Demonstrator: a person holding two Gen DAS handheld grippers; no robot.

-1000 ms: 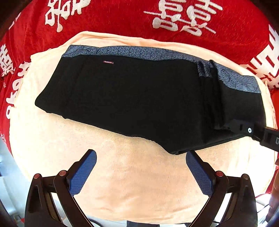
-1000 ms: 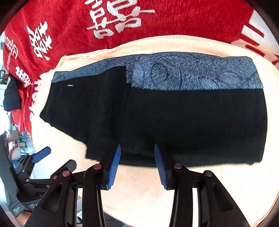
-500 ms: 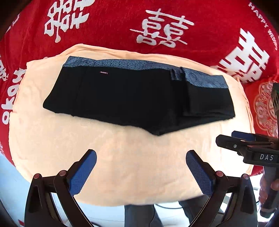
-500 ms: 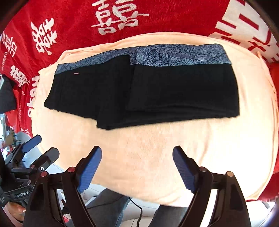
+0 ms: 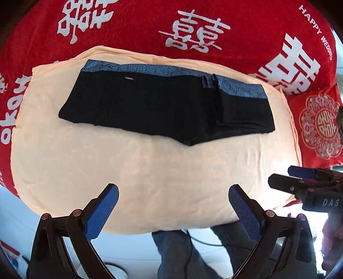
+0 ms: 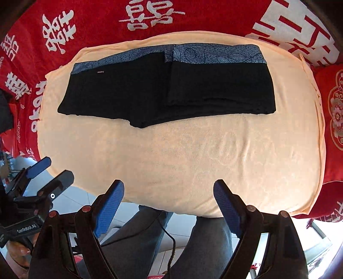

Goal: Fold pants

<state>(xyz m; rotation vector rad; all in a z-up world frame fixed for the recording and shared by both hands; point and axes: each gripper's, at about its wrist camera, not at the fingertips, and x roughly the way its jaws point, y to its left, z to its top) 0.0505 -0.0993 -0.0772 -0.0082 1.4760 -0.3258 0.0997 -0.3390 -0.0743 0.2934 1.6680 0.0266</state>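
Note:
Black pants (image 5: 150, 107) (image 6: 163, 94) with a blue patterned waistband lie folded flat on a peach towel (image 5: 139, 171) (image 6: 182, 154), their right part doubled over the left. My left gripper (image 5: 173, 193) hangs open over the towel's near edge, nothing between its blue pads. My right gripper (image 6: 169, 188) is open too, well short of the pants and holding nothing. Each gripper also shows at the other view's side: the right gripper (image 5: 300, 178) and the left gripper (image 6: 51, 169).
A red blanket (image 5: 235, 32) (image 6: 193, 15) with white characters covers the surface around the towel. A red cushion (image 5: 319, 126) lies at the right. The person's legs (image 6: 193, 240) and a cable show below the towel's near edge.
My right gripper opened off the pants' lower edge, letting them go. Both grippers rose and drew back toward the towel's near edge. The pants now look smaller and lie still.

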